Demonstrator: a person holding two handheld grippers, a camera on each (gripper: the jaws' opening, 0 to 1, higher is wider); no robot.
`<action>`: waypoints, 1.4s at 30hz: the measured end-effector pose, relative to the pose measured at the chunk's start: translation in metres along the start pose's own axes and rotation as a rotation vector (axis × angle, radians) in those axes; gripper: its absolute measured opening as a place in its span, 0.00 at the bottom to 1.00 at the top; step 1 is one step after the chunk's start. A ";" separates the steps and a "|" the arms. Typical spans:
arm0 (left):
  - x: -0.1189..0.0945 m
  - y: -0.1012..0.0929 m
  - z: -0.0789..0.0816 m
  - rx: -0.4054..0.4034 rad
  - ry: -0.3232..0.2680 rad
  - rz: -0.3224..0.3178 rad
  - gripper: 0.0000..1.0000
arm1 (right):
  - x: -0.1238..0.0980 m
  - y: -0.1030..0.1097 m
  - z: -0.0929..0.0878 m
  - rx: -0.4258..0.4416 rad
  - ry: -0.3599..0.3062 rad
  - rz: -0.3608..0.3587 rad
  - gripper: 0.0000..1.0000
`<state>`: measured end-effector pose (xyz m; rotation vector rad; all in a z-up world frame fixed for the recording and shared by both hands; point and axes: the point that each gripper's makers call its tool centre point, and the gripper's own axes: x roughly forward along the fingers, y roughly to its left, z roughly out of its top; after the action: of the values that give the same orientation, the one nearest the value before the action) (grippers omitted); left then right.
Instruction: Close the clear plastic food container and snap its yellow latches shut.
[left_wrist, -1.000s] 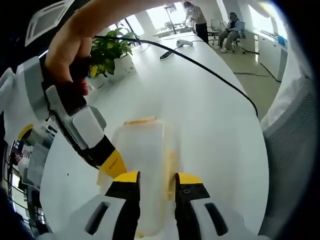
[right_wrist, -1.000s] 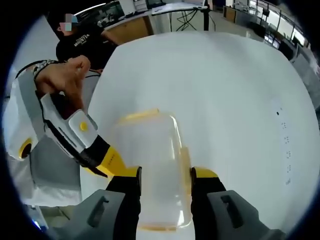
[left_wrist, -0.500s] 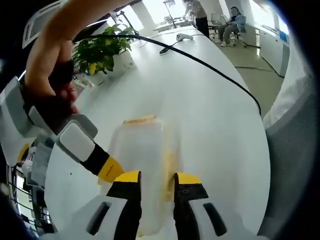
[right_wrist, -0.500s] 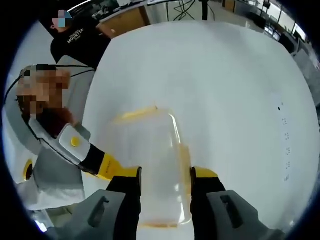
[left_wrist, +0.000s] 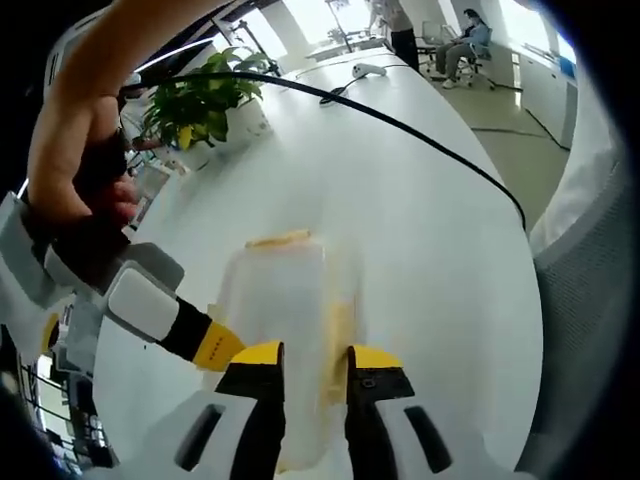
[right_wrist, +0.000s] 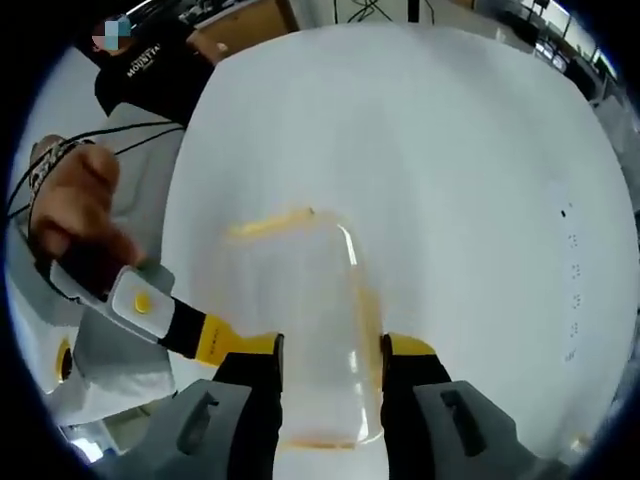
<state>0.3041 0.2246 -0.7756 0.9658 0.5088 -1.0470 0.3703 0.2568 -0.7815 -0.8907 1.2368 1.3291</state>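
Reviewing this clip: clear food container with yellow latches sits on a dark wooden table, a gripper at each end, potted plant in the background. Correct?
Not quite: the table is white, not dark wood, as the right gripper view shows plainly. The rest holds: the clear container with yellow latches, the left gripper and right gripper at its ends, the potted plant behind.

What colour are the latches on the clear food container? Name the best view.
Yellow latches on the container; clearest in the right gripper view.
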 end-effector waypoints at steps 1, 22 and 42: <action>0.000 0.000 0.000 0.001 0.001 0.002 0.14 | 0.000 0.000 0.000 0.002 0.000 0.000 0.34; 0.001 0.000 0.002 0.045 -0.004 0.001 0.13 | 0.002 0.003 -0.002 0.009 0.003 0.074 0.31; 0.000 0.000 0.001 0.055 -0.015 0.010 0.14 | -0.001 0.006 -0.011 -0.216 -0.084 0.189 0.38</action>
<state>0.3042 0.2240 -0.7746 1.0069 0.4642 -1.0632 0.3631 0.2467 -0.7819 -0.8739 1.1487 1.6594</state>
